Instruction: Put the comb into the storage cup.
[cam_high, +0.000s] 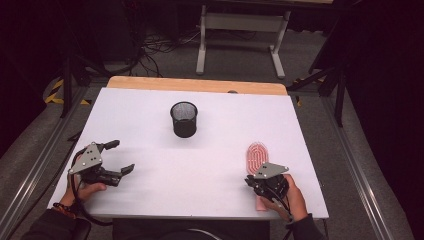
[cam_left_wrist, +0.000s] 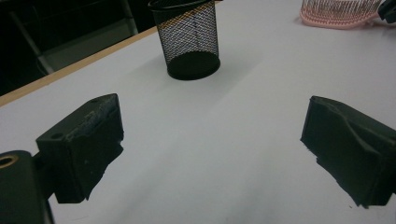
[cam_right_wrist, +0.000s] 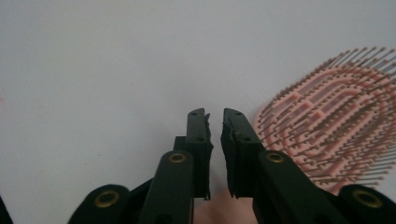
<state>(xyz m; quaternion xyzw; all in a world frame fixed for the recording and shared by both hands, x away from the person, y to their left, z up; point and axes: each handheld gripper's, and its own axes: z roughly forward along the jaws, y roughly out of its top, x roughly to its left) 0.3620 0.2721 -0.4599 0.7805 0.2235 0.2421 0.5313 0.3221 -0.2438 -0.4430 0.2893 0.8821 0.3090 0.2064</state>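
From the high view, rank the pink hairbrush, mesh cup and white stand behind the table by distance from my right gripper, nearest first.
1. Pink hairbrush: directly at the right gripper.
2. Mesh cup: mid-table, up and left.
3. White stand: on the floor beyond the table's far edge.

This looks like a lab or a recording studio, not a home. The white table (cam_high: 200, 165) stands on a grey carpet floor (cam_high: 240, 65), with dark curtains around it. Metal rails (cam_high: 357, 165) run along both sides of the table. Behind the table, a bundle of cables (cam_high: 160, 47) lies on the floor, next to the white legs of another bench (cam_high: 202, 37). To the left of the table, yellow-black warning tape (cam_high: 55, 92) marks the floor.
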